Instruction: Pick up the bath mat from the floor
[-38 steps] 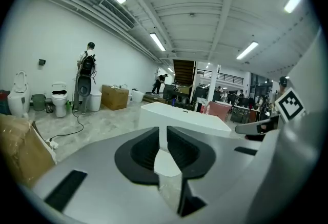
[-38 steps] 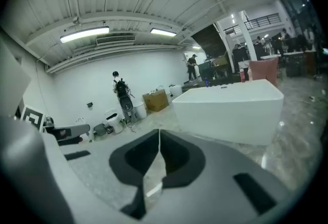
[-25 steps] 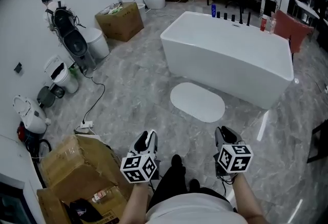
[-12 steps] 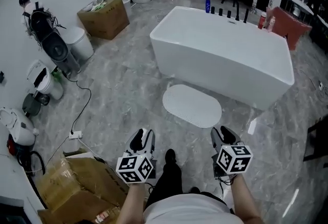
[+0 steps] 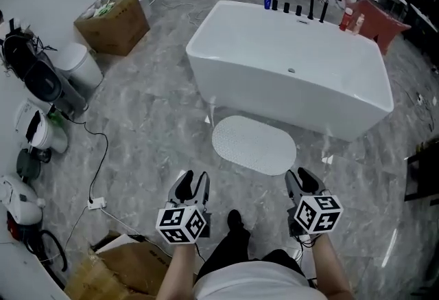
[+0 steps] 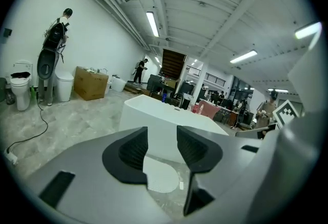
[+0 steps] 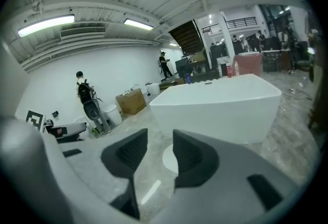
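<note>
Your white oval bath mat, dotted texture, lies flat on the grey marbled floor right up against the white freestanding bathtub. Your left gripper and right gripper hover short of it, jaws partway apart, holding nothing.

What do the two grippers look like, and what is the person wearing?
Both the left gripper and right gripper have grey bodies with black ribbed pads, each carrying a white cube with black square markers. The person wears a light top and dark trousers.

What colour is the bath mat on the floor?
The bath mat is white, finely dotted; the head view shows it best.
</note>
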A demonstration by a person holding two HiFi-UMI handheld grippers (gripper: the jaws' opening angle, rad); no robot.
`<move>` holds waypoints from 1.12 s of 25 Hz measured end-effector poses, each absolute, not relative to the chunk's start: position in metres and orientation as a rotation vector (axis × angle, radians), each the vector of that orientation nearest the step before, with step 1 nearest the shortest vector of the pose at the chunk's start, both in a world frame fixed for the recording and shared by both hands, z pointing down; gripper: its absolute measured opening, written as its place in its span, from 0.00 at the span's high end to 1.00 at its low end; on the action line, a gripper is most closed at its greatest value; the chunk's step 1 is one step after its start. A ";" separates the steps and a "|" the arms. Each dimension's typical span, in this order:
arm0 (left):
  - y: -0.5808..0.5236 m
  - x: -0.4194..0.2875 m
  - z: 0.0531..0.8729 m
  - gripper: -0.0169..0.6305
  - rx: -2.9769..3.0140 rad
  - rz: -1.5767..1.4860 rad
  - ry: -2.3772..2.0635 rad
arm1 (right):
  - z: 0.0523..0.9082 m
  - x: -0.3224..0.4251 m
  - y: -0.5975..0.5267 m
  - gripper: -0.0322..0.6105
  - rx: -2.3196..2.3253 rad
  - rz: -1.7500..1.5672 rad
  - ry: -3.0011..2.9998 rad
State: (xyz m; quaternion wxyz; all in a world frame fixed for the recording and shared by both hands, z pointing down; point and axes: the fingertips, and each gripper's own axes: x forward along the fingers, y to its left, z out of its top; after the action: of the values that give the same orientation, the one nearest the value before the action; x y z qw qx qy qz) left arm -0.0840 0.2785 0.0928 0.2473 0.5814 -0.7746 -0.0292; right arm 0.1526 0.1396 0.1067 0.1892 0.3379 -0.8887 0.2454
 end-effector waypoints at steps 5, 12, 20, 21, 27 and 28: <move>0.254 -0.109 0.101 0.71 1.625 -0.065 -2.070 | 0.109 0.144 0.120 0.73 1.079 0.683 -2.459; 0.221 -0.128 0.115 0.71 1.674 -0.007 -2.012 | 0.123 0.153 0.106 0.73 1.203 0.713 -2.367; 0.173 -0.134 0.127 0.71 1.724 0.028 -1.959 | 0.148 0.169 0.077 0.73 1.289 0.785 -2.301; 0.166 -0.135 0.130 0.71 1.728 0.037 -1.952 | 0.152 0.170 0.071 0.73 1.301 0.791 -2.289; 0.117 -0.145 0.146 0.71 1.738 0.087 -1.914 | 0.184 0.171 0.042 0.73 1.333 0.908 -2.219; 0.110 -0.147 0.151 0.71 1.734 0.094 -1.909 | 0.191 0.171 0.038 0.73 1.339 0.925 -2.204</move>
State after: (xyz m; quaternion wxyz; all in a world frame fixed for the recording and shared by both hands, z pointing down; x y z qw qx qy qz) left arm -0.1474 0.1095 0.1508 0.2769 0.6456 -0.7109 0.0351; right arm 0.1713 0.0375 0.1906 0.1996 0.4787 -0.7884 0.3309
